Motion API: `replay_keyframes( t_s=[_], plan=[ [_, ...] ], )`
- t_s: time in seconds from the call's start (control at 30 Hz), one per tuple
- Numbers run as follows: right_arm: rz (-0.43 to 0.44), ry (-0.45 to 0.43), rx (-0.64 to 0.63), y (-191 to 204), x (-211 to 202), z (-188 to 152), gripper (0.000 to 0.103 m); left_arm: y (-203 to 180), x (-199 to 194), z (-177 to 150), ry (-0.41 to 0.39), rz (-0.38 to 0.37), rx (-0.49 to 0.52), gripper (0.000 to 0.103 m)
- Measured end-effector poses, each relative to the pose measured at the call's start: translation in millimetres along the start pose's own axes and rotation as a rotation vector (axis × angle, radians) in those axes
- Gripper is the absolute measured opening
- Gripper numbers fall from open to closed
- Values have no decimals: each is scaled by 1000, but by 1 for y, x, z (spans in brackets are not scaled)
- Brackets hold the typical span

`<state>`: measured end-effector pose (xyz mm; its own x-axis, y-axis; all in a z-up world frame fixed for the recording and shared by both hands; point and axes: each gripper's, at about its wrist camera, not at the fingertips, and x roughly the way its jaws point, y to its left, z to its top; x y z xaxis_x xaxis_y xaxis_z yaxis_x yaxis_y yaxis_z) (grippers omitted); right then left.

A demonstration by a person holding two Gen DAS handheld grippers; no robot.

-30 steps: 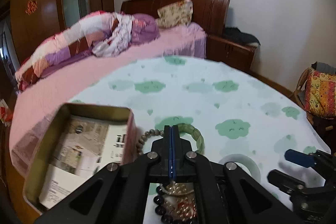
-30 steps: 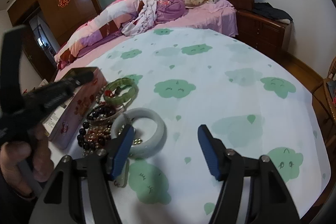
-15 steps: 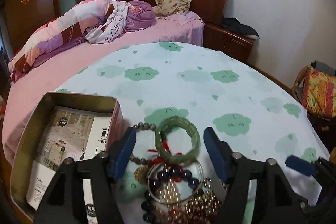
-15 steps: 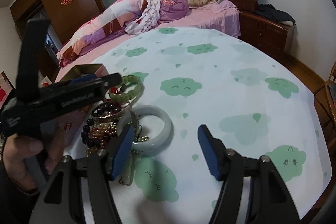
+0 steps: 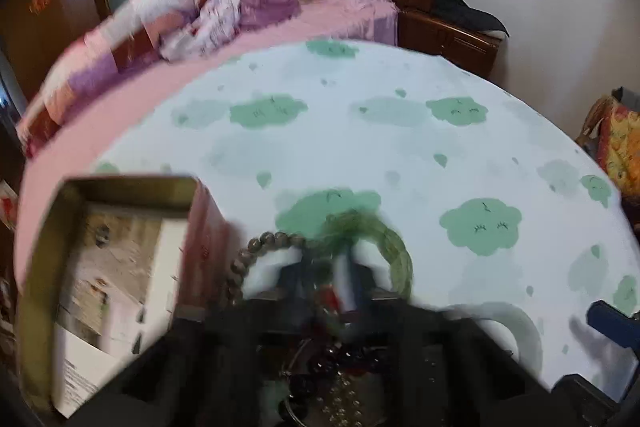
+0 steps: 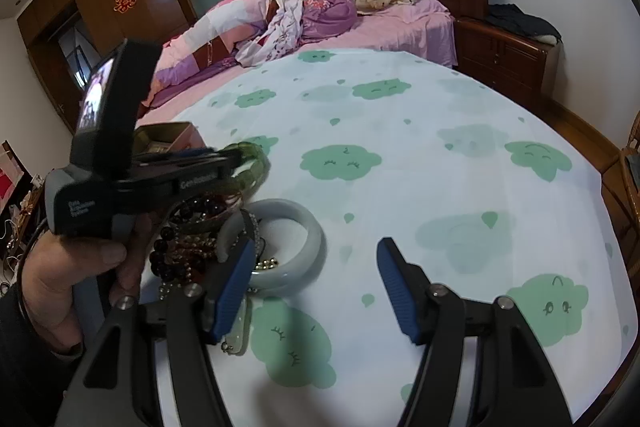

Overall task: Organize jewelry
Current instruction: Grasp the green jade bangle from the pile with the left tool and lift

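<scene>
My left gripper (image 5: 344,279) is down over the jewelry heap near the left edge of the cloud-print bedsheet (image 5: 360,131). Its fingers look drawn close together at the near rim of the green jade bangle (image 5: 394,247); the left wrist view is smeared with motion, so I cannot tell whether they actually grip it. From the right wrist view the same gripper (image 6: 230,163) lies level, its tips at that green bangle (image 6: 256,167), with my left hand (image 6: 72,259) wrapped around the handle.

A brown bead bracelet (image 5: 256,255) curves between the bangle and the open tin box (image 5: 132,187), which sits at the sheet's left edge with printed paper inside. Dark and golden beads (image 6: 180,239) are piled just beside the white jade bangle (image 6: 304,251).

My right gripper (image 6: 316,291) hangs low over the sheet, fingers spread wide and holding nothing. Its left finger (image 6: 236,291) overlaps the white bangle's near rim, above a pale pendant (image 6: 240,331).
</scene>
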<state>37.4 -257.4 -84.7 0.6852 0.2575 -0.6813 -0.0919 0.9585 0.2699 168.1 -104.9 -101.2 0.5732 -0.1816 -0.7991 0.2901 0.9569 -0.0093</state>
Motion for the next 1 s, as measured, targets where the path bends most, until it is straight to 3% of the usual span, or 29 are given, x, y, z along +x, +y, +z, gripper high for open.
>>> replay_keyframes(
  t_s=[0.2,0.43,0.5,0.6,1.0],
  plan=[
    [-8,-3,-1,-2,0,1,66,4,-36,-6,-106,-41,-19,6],
    [1,5,-28,4,1,0,66,24,-108,-6,-265,-79,-83,6],
    [15,10,-50,11,2,-1,65,30,-117,-7,-273,-72,-97,6],
    [55,17,-107,26,3,0,54,36,-126,-15,-285,-29,-99,6],
    [123,77,-407,99,39,10,41,64,-130,-35,-266,-56,-159,6]
  ],
)
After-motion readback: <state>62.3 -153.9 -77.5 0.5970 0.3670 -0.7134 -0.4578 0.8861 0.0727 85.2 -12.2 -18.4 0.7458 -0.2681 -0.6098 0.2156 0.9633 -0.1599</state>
